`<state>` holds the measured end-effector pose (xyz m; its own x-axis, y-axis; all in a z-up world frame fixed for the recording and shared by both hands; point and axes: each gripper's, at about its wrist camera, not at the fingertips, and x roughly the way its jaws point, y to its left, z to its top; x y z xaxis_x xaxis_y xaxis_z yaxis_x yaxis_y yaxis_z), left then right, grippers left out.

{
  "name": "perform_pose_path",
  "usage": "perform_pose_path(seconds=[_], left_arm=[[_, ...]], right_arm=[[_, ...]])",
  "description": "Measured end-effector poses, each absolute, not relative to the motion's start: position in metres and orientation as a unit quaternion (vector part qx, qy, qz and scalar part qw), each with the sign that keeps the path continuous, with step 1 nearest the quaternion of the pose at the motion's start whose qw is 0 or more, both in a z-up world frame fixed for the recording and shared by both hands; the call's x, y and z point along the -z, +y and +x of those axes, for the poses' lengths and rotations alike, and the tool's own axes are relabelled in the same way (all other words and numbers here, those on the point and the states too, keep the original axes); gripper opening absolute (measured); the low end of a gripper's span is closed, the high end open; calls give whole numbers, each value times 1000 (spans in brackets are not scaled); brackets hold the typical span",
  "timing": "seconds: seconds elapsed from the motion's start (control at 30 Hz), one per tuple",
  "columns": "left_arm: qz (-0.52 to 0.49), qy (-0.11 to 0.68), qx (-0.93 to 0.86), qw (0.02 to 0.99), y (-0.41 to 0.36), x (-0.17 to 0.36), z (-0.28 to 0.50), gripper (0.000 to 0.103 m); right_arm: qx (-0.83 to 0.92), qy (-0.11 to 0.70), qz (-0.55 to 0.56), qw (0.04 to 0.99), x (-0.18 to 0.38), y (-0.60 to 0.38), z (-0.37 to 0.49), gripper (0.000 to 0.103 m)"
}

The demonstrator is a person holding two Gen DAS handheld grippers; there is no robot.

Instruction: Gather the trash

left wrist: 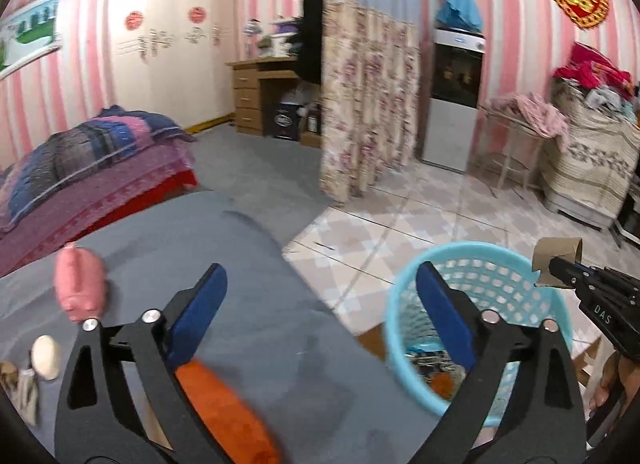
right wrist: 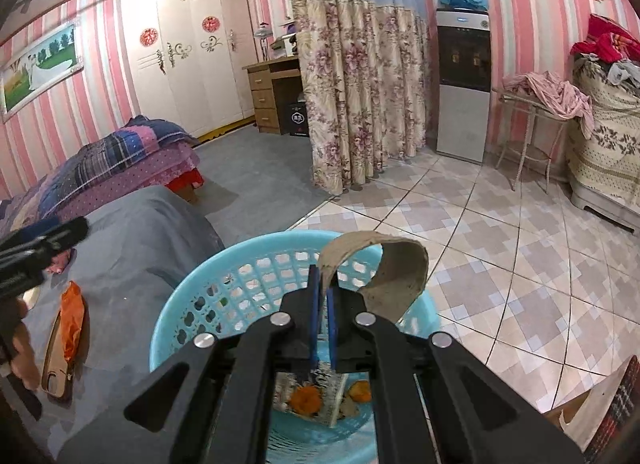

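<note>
My left gripper (left wrist: 320, 270) is open wide above the grey cloth-covered surface (left wrist: 256, 296), with nothing between its fingers. An orange wrapper (left wrist: 224, 412) lies on the cloth under its left finger; in the right wrist view the wrapper (right wrist: 72, 324) rests on a beige phone-like object (right wrist: 52, 364). My right gripper (right wrist: 324, 276) is shut on a curled strip of brown cardboard (right wrist: 396, 280), held over the light-blue plastic basket (right wrist: 192, 304). Orange peel (right wrist: 306, 398) and packaging lie in the basket's bottom. In the left wrist view, the right gripper (left wrist: 554, 266) with the cardboard (left wrist: 558, 256) hangs over the basket's (left wrist: 460, 252) right rim.
A pink soft object (left wrist: 80, 288) and a white round one (left wrist: 46, 356) lie on the cloth at left. Beyond are a bed with a plaid quilt (left wrist: 80, 160), a floral curtain (left wrist: 368, 96), a water dispenser (left wrist: 456, 96) and tiled floor (left wrist: 440, 208).
</note>
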<state>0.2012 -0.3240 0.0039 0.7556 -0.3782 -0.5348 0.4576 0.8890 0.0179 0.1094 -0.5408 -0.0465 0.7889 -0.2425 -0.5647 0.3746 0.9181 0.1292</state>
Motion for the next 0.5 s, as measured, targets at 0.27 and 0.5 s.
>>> perform_pose_path(seconds=[0.27,0.5], left_arm=[[62,265,182,945,-274,-13,198,97],[60,263,154,951,-239,-17,191,97]], right_arm=[[164,318,91,929,57,-514,136,6],[160,316,101,930,57,-512,138,64]])
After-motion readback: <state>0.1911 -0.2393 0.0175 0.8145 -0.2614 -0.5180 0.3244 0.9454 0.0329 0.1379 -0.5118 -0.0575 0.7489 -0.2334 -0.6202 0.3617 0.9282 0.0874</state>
